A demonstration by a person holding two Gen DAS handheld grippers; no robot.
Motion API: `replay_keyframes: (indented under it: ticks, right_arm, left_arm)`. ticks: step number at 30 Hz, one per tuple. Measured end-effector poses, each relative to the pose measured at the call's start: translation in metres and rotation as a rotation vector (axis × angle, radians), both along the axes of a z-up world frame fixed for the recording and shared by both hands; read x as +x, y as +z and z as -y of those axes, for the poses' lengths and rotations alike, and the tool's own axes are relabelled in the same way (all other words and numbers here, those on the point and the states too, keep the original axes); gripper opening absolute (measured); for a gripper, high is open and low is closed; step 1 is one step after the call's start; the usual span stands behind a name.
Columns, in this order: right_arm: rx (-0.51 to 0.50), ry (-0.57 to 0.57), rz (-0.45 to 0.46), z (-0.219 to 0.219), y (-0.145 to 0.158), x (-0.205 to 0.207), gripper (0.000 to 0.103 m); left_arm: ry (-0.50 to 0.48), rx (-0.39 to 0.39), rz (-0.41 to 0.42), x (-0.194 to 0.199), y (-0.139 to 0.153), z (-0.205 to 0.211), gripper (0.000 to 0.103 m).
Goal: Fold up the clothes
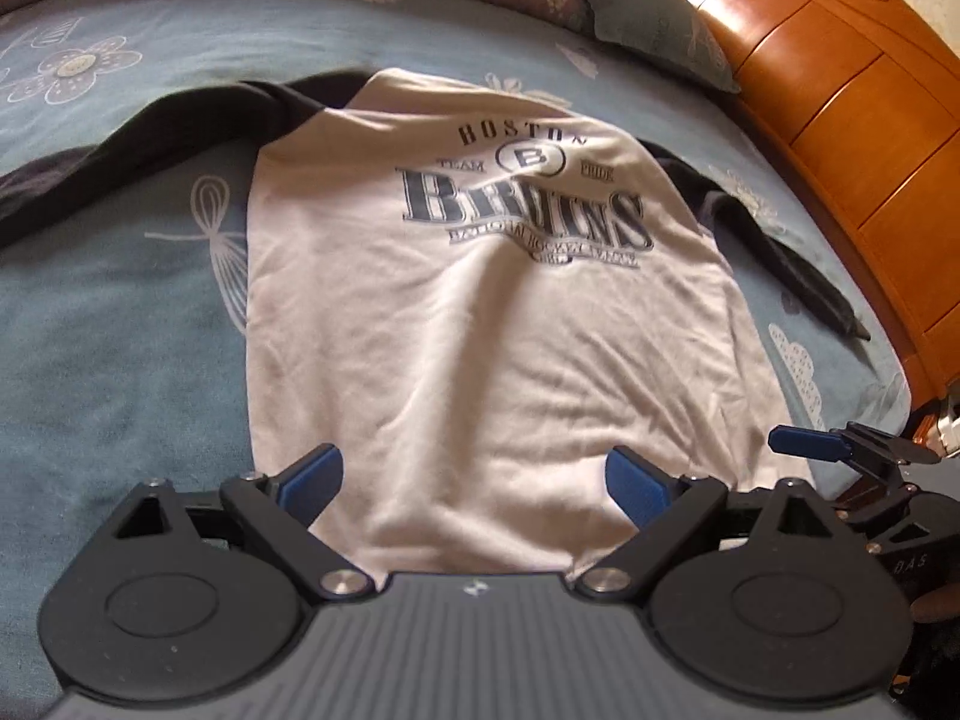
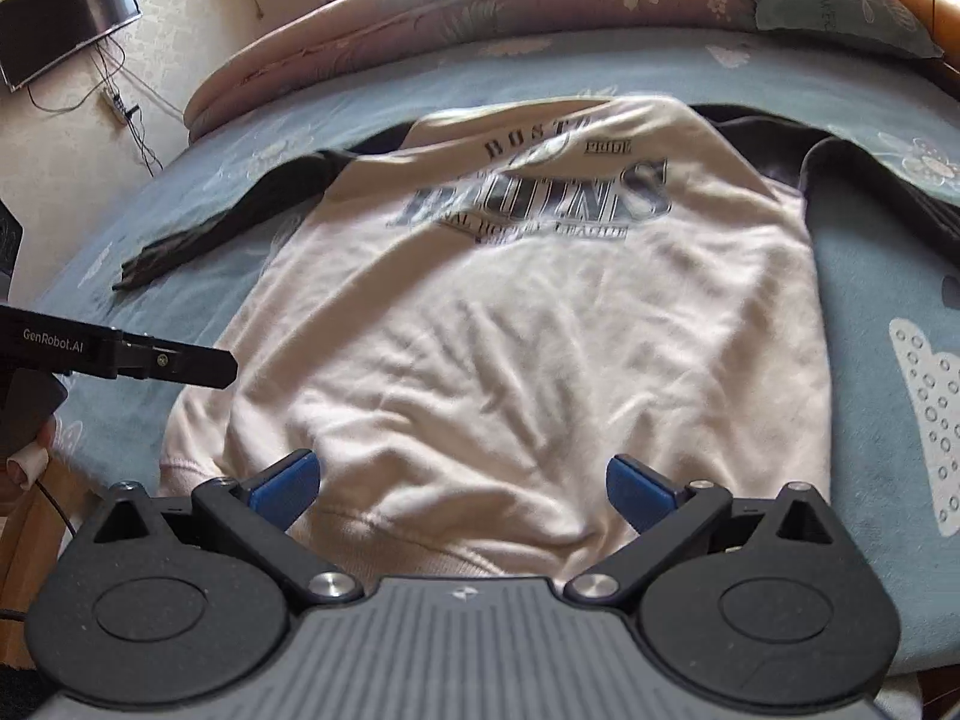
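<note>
A: What covers the bed?
B: A blue-grey sheet [image 1: 120,324] printed with pale flowers and dragonflies.

A: And along its far edge?
B: A folded mauve floral quilt [image 2: 456,18], with a teal pillow [image 1: 660,30] at its right end.

A: On the right?
B: A glossy orange-brown wooden headboard [image 1: 840,96], panelled.

A: On the left wall?
B: A dark flat screen [image 2: 66,18], with cables and a power strip [image 2: 117,102] hanging beneath.

The shirt [image 1: 480,324] lies flat on the bed [image 1: 120,360], pillow [image 1: 660,30] behind it.
</note>
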State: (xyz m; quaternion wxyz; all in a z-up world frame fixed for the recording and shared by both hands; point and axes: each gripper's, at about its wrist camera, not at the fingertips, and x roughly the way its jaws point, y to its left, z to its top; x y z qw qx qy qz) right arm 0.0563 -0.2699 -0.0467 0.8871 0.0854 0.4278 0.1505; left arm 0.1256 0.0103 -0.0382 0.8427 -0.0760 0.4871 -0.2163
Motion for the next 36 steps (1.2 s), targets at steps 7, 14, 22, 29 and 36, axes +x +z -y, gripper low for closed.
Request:
replay_keyframes:
  ticks: [7,14,22,29,36]
  right_arm:
    - [-0.008,-0.006,0.032,0.022,0.004,0.072,0.103]
    - [-0.042,0.024,-0.012,0.034,-0.014,0.16,0.103]
    - [-0.081,0.049,-0.179,0.027,-0.035,0.197,0.103]
    - [0.035,-0.008,-0.295,0.044,-0.032,0.213,0.103]
    - [0.141,-0.079,-0.435,0.073,-0.025,0.209,0.103]
  left_arm:
    - [-0.038,-0.027,0.071,0.052,0.004,0.016,0.094]
    - [-0.109,-0.044,0.089,0.148,-0.031,0.038,0.095]
    - [-0.061,-0.098,-0.127,0.195,-0.055,0.04,0.102]
    - [-0.077,-0.018,-0.293,0.224,-0.053,0.055,0.102]
    - [-0.105,0.057,-0.386,0.23,-0.05,0.062,0.101]
